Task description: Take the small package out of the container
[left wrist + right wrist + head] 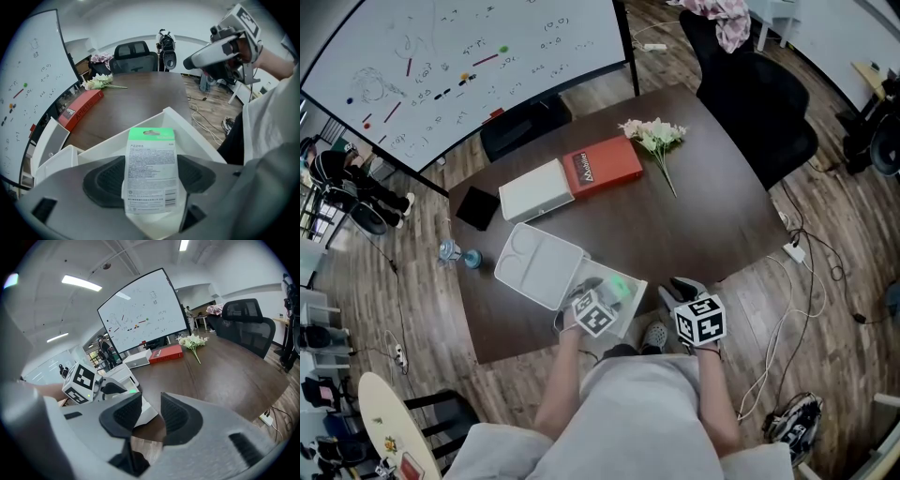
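The small package [151,171], a white card with a green top, stands upright between the jaws of my left gripper [150,174], which is shut on it. The package is just above the open white container [187,127] at the table's near edge. From the head view, the left gripper [598,298] is over that container [630,319], and the package's green top [620,284] shows beside it. My right gripper [680,287] hovers to the right of the container, off the table's near edge. Its jaws [151,402] stand open with nothing between them.
A white compartment tray [534,262] lies just left of the container. Farther back on the dark table [703,216] are a white box [534,190], a red book [602,165], white flowers [654,138] and a black pad [476,207]. An office chair [759,103] stands at the far right.
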